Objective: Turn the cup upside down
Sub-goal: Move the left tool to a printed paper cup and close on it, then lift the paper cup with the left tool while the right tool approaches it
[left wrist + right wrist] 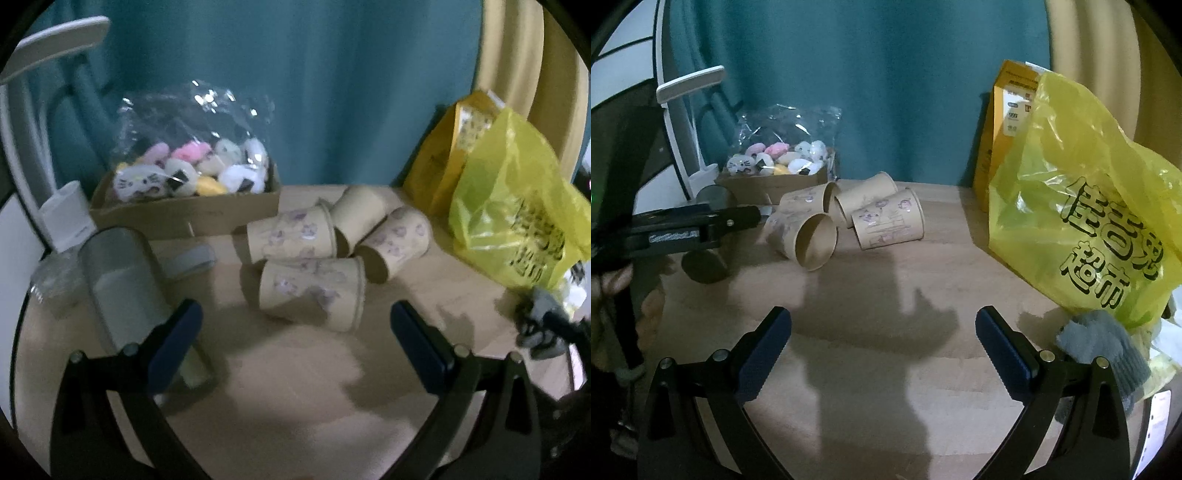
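Four paper cups (pixel 312 291) lie on their sides just left of the yellow plastic bag (pixel 513 221); lint roller (pixel 122 284) further left. Left gripper (pixel 295 343) and right gripper (pixel 882 350) both spread wide, empty.

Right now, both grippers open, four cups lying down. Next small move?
Probably ease the left gripper forward to straddle the nearest cup. It lies on its side just ahead of the open jaws, in front of the other cups, nothing in between.

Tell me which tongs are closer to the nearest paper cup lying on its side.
Left. The left tongs sit open just short of the cup; the right tongs hang open farther back.
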